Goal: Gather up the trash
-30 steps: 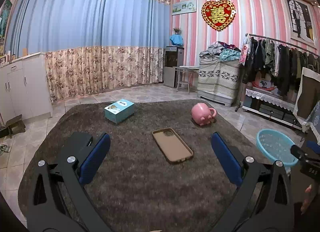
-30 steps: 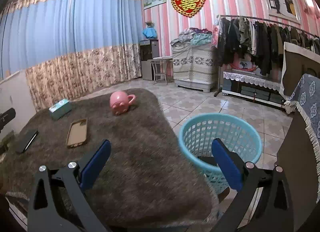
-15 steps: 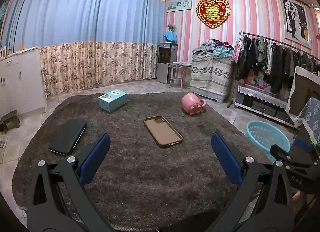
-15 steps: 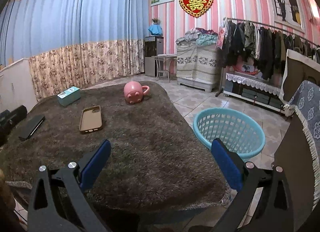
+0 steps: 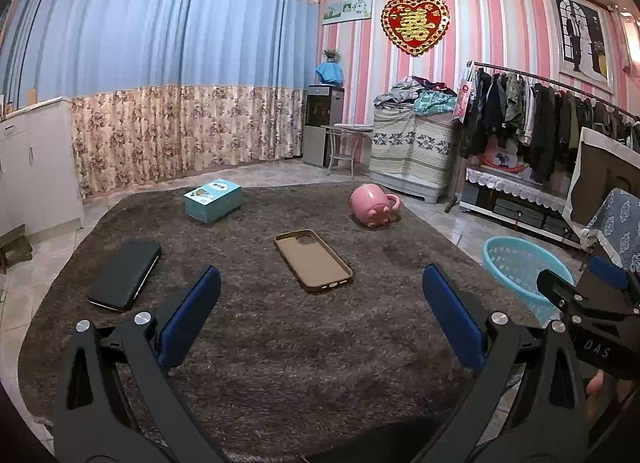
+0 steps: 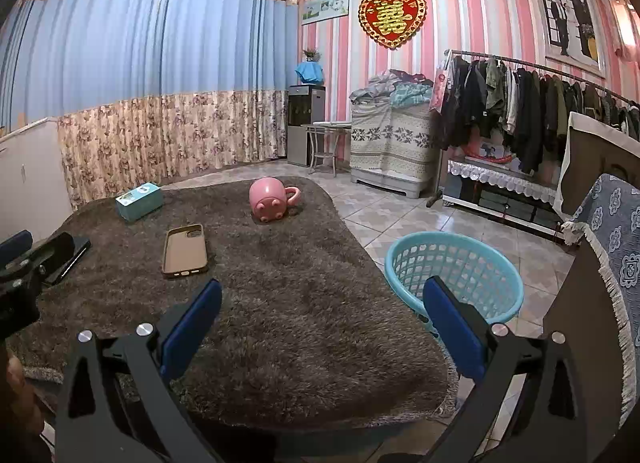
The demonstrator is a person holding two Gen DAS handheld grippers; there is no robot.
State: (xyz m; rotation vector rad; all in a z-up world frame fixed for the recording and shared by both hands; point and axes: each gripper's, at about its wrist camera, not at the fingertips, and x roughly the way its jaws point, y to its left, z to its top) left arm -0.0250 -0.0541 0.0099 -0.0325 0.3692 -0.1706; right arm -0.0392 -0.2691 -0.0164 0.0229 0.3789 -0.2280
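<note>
On a shaggy brown table cover (image 5: 280, 343) lie a brown phone case (image 5: 313, 259) (image 6: 185, 250), a pink pig mug (image 5: 374, 210) (image 6: 272, 199) on its side, a teal box (image 5: 213, 199) (image 6: 139, 201) and a black wallet-like case (image 5: 125, 274). A light-blue basket (image 6: 454, 275) (image 5: 520, 267) stands on the floor to the table's right. My left gripper (image 5: 320, 315) hangs open above the table's near part, empty. Near the table's right corner my right gripper (image 6: 322, 317) is open and empty, its right finger in front of the basket.
A clothes rack (image 6: 532, 119) lines the right wall, with a covered cabinet (image 6: 390, 143) and a small stool (image 6: 326, 147) at the back. White cupboards (image 5: 32, 167) stand at the left. A cloth-draped piece of furniture (image 6: 612, 247) sits close on the right. Tiled floor (image 6: 400, 219) surrounds the table.
Both grippers have pulled back and risen: more of the table shows, the black case has come into the left view, and the basket sits farther from the right gripper. Both stay open.
</note>
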